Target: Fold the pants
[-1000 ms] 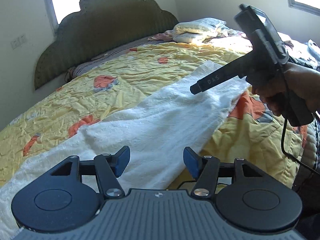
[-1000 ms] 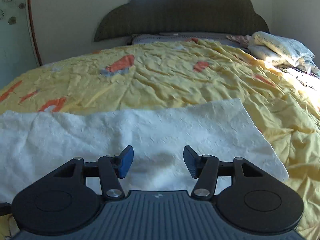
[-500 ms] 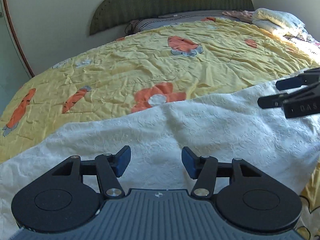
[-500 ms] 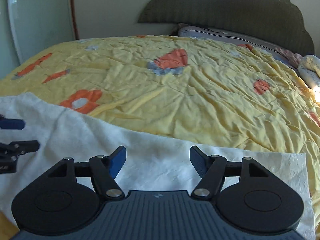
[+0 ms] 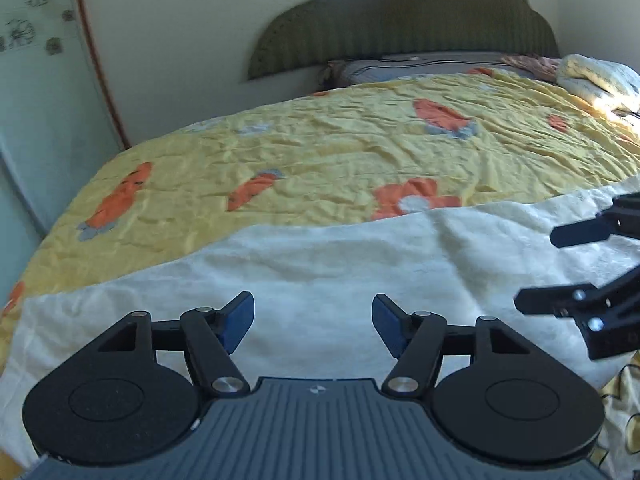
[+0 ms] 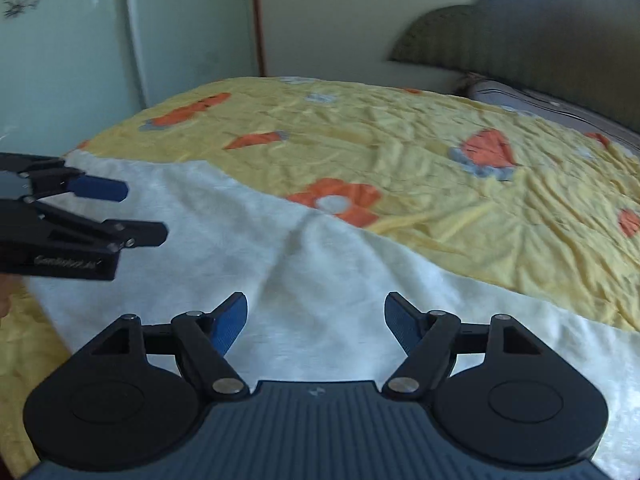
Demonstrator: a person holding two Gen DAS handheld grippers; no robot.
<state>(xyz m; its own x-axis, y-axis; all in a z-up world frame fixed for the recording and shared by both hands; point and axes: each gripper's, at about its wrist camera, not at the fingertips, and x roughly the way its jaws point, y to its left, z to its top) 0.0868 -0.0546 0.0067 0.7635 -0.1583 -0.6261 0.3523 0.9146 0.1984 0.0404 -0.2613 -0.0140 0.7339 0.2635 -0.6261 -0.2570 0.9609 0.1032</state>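
Spread wide on both sides, blue fingers of the left gripper and those of the right gripper, with nothing between them (both pairs have just been opening further); no pinch on any cloth, only air above it. Directly below and ahead of each pair, the pants, white and lightly textured, spread flat across the near part of the bed over the yellow bedspread with its orange flowers; one long band running side to side, its far edge against the yellow, a soft ridge puckered near the middle in the right view. Seen from the left camera, the other gripper at the right edge, hovering just over the cloth; seen from the right camera, its partner at the left edge, likewise over the cloth and apart from it.

Likely light, limp and quick to wrinkle; no stiffness to carry a fold, so probably best taken at an edge or corner, one gripper to each end, pinching both layers and lifting evenly to stop the middle sagging (a grab mid-panel would only bunch it).

Both grippers tilted downward toward the bed, side by side and near each other, pointing across the mattress toward the green headboard; beyond, pale wall and a pillow at the far right.
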